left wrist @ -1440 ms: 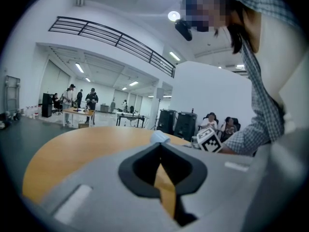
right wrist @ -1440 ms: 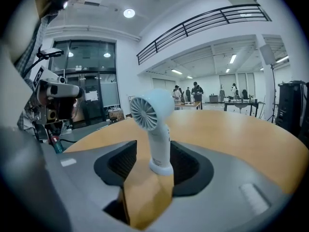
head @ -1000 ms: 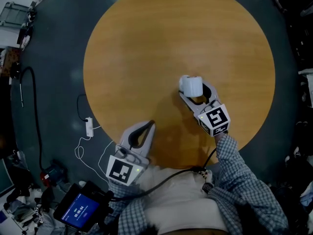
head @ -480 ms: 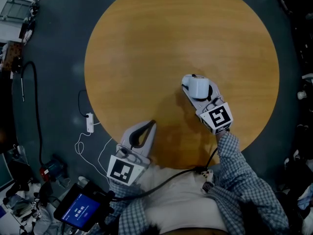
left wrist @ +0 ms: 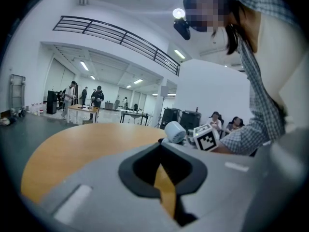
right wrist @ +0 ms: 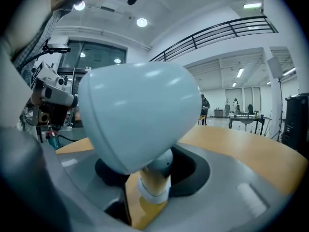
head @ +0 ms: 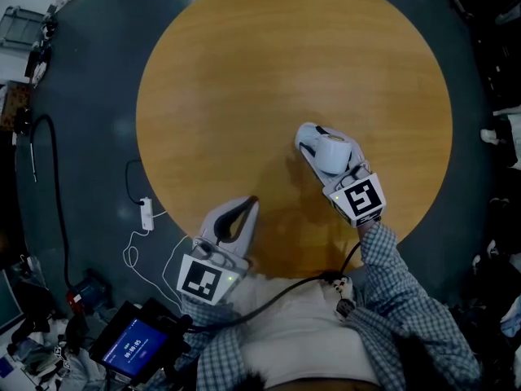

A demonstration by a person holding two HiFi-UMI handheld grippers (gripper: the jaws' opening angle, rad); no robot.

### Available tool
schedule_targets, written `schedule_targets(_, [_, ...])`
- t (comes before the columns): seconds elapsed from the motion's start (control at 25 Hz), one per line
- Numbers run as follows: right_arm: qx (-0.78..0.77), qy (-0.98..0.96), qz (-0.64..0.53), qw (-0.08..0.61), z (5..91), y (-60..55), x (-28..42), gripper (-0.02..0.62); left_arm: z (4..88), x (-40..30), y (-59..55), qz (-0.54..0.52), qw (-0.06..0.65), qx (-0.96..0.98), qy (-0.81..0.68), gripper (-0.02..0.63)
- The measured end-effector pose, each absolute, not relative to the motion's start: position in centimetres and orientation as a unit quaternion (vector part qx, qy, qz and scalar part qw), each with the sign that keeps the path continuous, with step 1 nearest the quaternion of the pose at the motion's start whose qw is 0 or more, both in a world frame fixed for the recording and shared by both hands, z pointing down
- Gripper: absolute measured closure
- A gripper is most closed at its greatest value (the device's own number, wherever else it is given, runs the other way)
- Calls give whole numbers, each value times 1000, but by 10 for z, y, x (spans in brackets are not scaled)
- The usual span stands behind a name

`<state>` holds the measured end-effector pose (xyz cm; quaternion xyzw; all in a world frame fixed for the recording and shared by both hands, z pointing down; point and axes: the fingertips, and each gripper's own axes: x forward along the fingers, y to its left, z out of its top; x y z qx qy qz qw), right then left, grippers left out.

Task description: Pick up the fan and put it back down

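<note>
The right gripper [head: 324, 142] is clenched on the fan [head: 335, 155]. Its jaws have just been closing, and they now press on the fan's short neck from either side, under the rounded white head that fills the right gripper view. The fan sits over the near right part of the round wooden table [head: 269, 63]; I cannot tell whether its base touches the wood. No print can be made out on its shell. The left gripper [head: 251, 204] lies at the near edge of the table, well apart from the fan, with its jaws together on nothing. Each gripper carries a cube [head: 356, 199] with black-and-white square markers, the right one showing a blocky figure that gives no readable word. A checked sleeve [head: 399, 292] leads back from the right gripper. On the dark floor to the left lie a white power strip [head: 147, 212] with its cable and a tablet [head: 134, 349] whose blue screen shows white figures too small to read.
</note>
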<state>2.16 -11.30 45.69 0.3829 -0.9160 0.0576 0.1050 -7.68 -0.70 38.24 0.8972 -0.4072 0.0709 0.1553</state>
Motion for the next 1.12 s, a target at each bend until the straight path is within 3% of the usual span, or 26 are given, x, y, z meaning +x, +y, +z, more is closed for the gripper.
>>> schedule_targets(1.12, [440,-894,-16,85,375,-80,65,413,341,-44,-27,18,59,933,-355,606])
